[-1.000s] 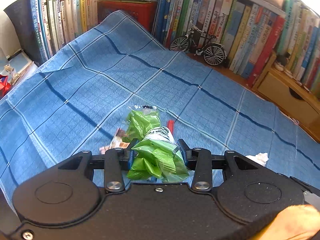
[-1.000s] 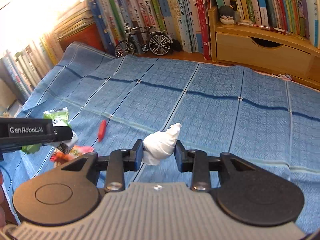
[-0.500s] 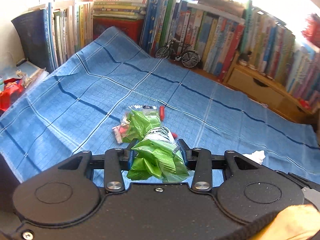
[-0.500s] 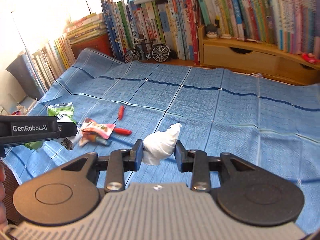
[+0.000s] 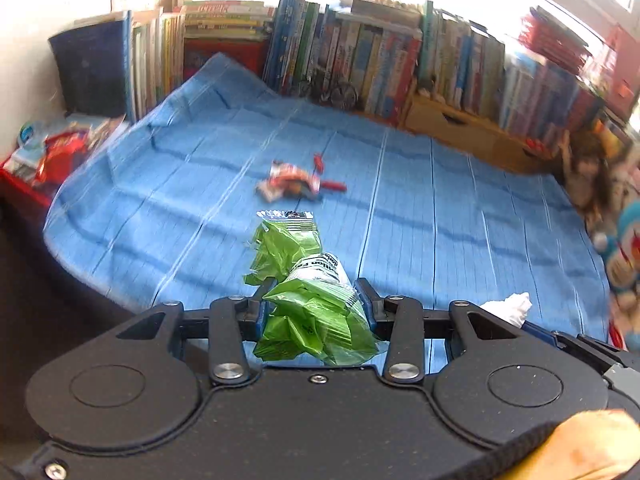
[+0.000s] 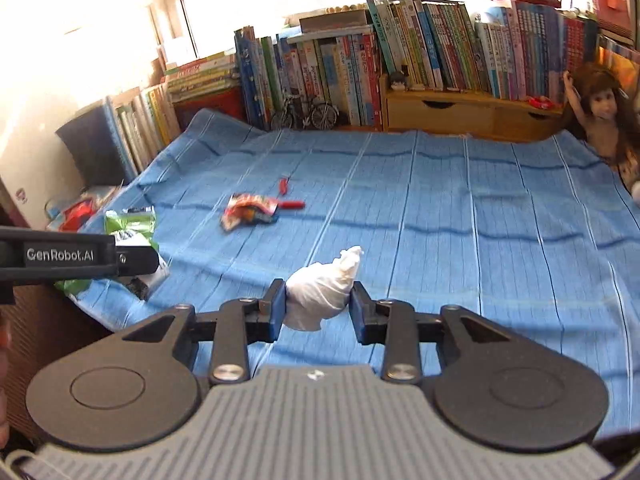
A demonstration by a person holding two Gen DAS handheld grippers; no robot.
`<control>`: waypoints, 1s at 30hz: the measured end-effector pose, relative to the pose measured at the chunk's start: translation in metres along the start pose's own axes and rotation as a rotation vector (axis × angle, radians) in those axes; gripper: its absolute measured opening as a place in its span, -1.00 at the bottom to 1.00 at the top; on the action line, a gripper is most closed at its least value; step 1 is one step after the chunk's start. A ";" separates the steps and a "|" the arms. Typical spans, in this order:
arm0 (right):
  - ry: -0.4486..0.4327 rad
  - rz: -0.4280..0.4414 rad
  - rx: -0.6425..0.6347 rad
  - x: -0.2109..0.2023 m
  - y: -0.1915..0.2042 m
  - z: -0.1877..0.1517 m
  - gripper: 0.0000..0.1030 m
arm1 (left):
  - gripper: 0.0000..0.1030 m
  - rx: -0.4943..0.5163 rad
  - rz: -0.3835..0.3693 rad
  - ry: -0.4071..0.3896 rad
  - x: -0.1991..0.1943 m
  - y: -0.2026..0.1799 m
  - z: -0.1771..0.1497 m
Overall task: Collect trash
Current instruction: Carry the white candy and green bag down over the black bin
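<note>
Books (image 6: 420,60), a model bicycle (image 6: 308,114) and a doll (image 6: 604,120) edge the blue cloth (image 6: 440,208).

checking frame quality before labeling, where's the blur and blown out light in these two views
Left wrist view: blue cloth and books smeared by motion, top corners washed out, green wrapper sharp. Right wrist view: sharper overall, window at upper left blown white, white tissue crisp.

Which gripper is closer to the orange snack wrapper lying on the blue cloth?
Left, only slightly. The left gripper, holding a green wrapper, and the right gripper, holding a white tissue, are both lifted well back from the orange wrapper.
</note>
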State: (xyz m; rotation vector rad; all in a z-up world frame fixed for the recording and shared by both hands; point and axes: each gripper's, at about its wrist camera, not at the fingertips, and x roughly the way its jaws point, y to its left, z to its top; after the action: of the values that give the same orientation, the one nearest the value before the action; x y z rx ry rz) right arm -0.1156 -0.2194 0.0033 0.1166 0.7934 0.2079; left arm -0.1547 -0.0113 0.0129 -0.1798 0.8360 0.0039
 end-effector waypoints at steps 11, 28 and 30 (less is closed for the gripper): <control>0.164 0.052 -0.097 -0.032 0.041 -0.091 -0.22 | -0.24 -0.064 0.069 0.156 -0.036 0.042 -0.114; 0.277 0.116 -0.215 -0.024 0.079 -0.138 -0.21 | -0.23 -0.085 0.114 0.277 -0.022 0.065 -0.171; 0.280 0.115 -0.217 -0.021 0.080 -0.138 -0.21 | -0.23 -0.075 0.113 0.287 -0.018 0.063 -0.169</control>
State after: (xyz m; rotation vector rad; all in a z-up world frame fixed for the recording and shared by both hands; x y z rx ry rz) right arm -0.2402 -0.1426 -0.0633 -0.0744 1.0379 0.4237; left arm -0.2961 0.0249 -0.0949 -0.2070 1.1321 0.1177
